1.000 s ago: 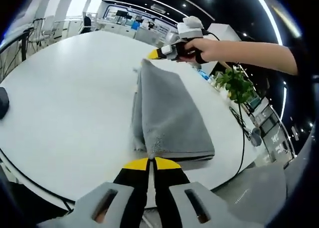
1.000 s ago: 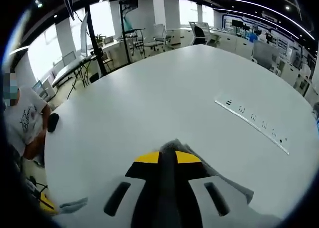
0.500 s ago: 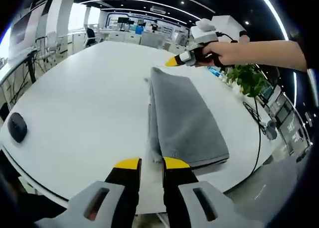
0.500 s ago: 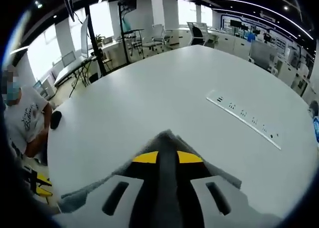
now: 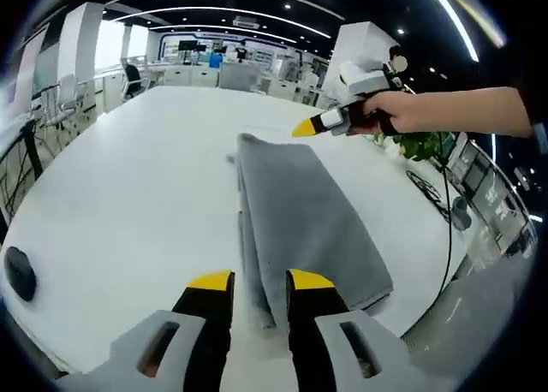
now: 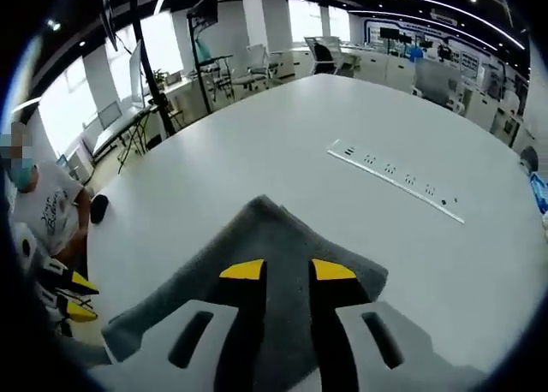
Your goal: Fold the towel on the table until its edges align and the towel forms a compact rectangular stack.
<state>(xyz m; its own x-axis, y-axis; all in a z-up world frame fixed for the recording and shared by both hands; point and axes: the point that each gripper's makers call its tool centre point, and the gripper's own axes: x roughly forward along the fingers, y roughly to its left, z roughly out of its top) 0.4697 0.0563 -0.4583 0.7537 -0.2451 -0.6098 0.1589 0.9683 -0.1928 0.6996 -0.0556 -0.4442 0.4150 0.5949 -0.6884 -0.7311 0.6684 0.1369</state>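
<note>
Towel [image 5: 300,216] folded on table [image 5: 137,187], claws apart.

black puck-like object [image 5: 19,273] at table edge; potted plant [image 5: 425,144] beyond table; power strip [image 6: 396,170] on tabletop

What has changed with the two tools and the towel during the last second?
Both tools let go of the towel. The left tool, shut on the near corner a second ago, is now open with the edge lying loose between its jaws. The right tool, shut on the far corner, has opened too and now hangs above the cloth. The towel stays folded as a long strip on the white table.
</note>
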